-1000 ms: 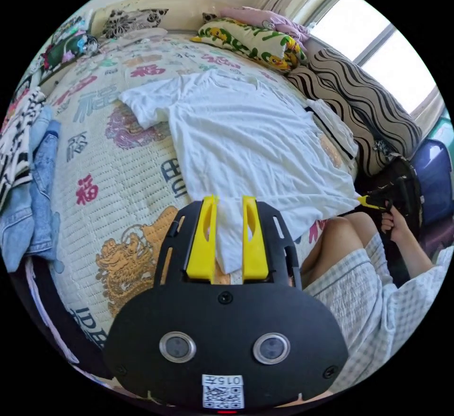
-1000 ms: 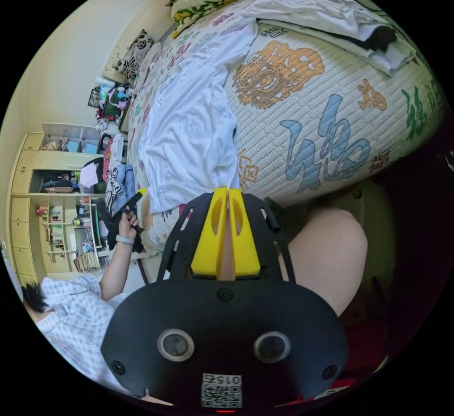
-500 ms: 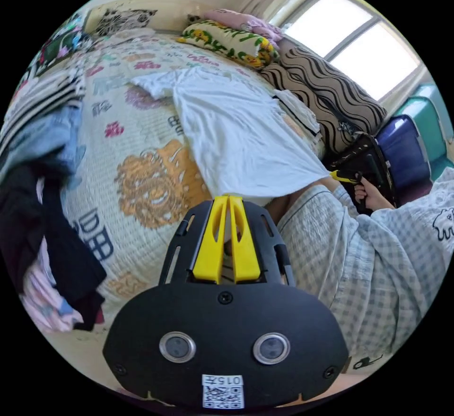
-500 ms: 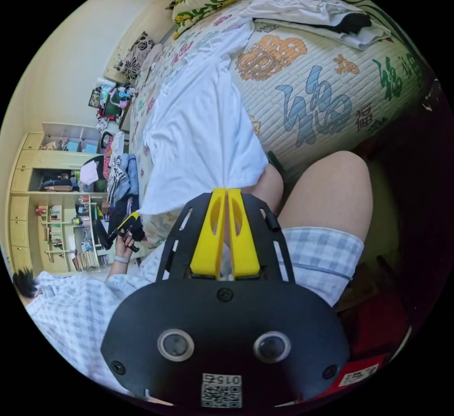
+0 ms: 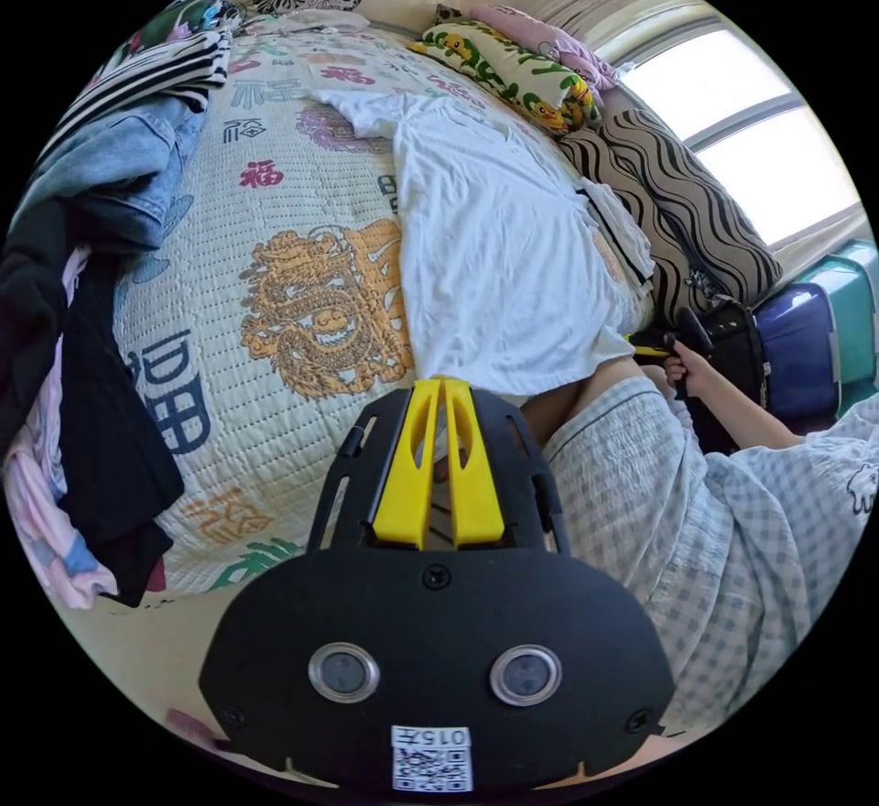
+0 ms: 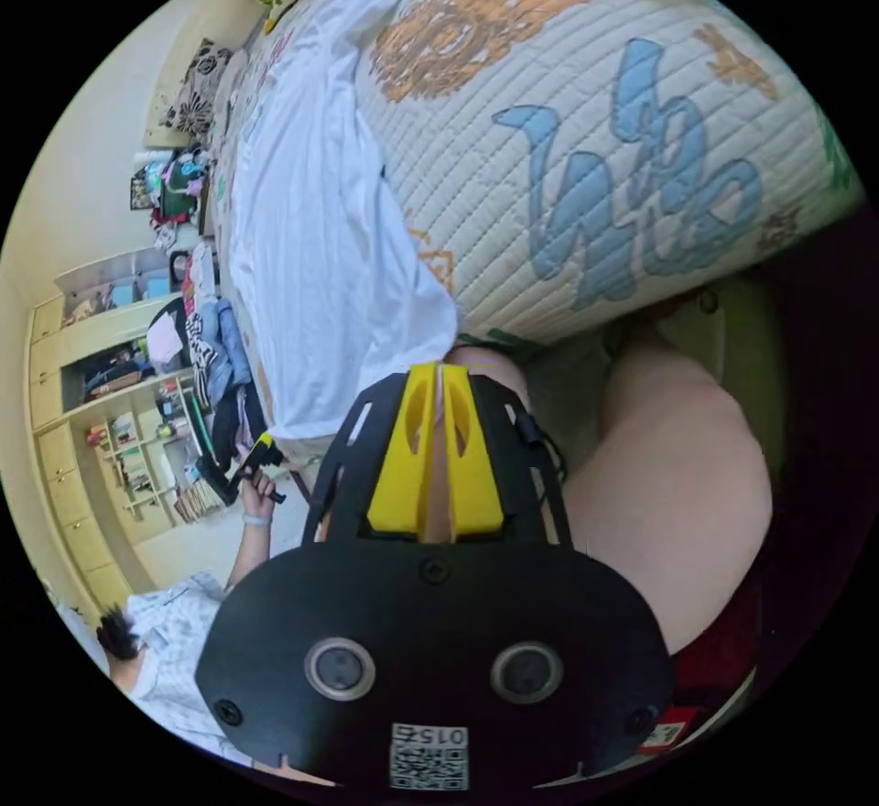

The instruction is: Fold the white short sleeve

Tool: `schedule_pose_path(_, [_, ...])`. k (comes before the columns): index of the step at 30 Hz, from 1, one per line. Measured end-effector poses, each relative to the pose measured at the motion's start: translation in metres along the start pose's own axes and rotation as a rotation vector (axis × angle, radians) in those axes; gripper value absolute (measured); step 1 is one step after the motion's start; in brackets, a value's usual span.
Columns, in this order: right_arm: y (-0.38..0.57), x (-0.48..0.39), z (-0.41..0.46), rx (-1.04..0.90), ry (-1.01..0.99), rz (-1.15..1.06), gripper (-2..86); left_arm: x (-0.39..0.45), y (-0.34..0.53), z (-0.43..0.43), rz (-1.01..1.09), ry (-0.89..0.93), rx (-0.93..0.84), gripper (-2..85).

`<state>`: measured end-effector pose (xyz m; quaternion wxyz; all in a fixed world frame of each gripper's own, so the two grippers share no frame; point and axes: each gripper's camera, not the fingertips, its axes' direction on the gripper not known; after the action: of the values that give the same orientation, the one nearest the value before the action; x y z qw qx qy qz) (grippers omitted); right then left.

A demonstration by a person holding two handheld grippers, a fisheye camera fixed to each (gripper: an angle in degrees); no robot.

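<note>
The white short-sleeve shirt [image 5: 494,238] lies flat on the patterned bed cover [image 5: 302,311], collar far from me and hem at the bed's near edge. My left gripper [image 5: 441,385] is shut on one hem corner, with white cloth showing between its yellow jaws. A hand holds my right gripper [image 5: 652,350] at the other hem corner. In the right gripper view the shirt [image 6: 311,229] runs along the bed, and the right gripper [image 6: 439,374] is shut on a thin edge of the hem. The left gripper [image 6: 261,456] sits at the far corner in a hand.
A heap of denim [image 5: 119,174], striped and black clothes [image 5: 92,440] lies on the bed's left side. Pillows [image 5: 513,78], a wavy-striped cushion [image 5: 696,211] and a folded white garment [image 5: 623,234] line the window side. Suitcases [image 5: 806,348] stand beyond. The person's bare leg [image 6: 678,485] is beside the bed.
The left jaws, open around the hem a second ago, have shut on it. Both grippers have drawn the hem back toward the bed's edge, stretching the shirt flat.
</note>
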<state>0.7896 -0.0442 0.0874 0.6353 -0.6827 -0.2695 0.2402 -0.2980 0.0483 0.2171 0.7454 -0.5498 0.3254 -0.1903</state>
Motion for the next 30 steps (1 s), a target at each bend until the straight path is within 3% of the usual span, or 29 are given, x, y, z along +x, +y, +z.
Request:
schedule_pose_path(6, [0.028, 0.006, -0.057, 0.077, -0.068, -0.046, -0.7, 0.022, -0.019, 0.0, 0.033, 0.058, 0.059, -0.7])
schedule_pose_path(9, [0.044, 0.008, -0.089, 0.072, 0.067, -0.081, -0.7, 0.037, -0.03, 0.0, 0.065, 0.087, 0.079, -0.8])
schedule_pose_path(14, [0.054, 0.01, -0.116, 0.019, 0.058, -0.102, -0.7, 0.066, -0.052, 0.02, 0.147, 0.051, -0.013, -0.8])
schedule_pose_path(24, [0.038, -0.005, -0.116, -0.142, 0.238, -0.108, 0.4, 0.096, -0.087, 0.1, 0.117, 0.055, -0.221, 0.6])
schedule_pose_path(27, [0.038, -0.005, -0.135, -0.119, 0.229, -0.092, 2.8, 0.102, -0.097, 0.115, 0.09, 0.039, -0.35, 2.5])
schedule_pose_path(30, [0.033, -0.007, -0.167, -0.03, 0.149, -0.068, 5.0, 0.116, -0.124, 0.106, 0.088, -0.012, -0.32, 3.9])
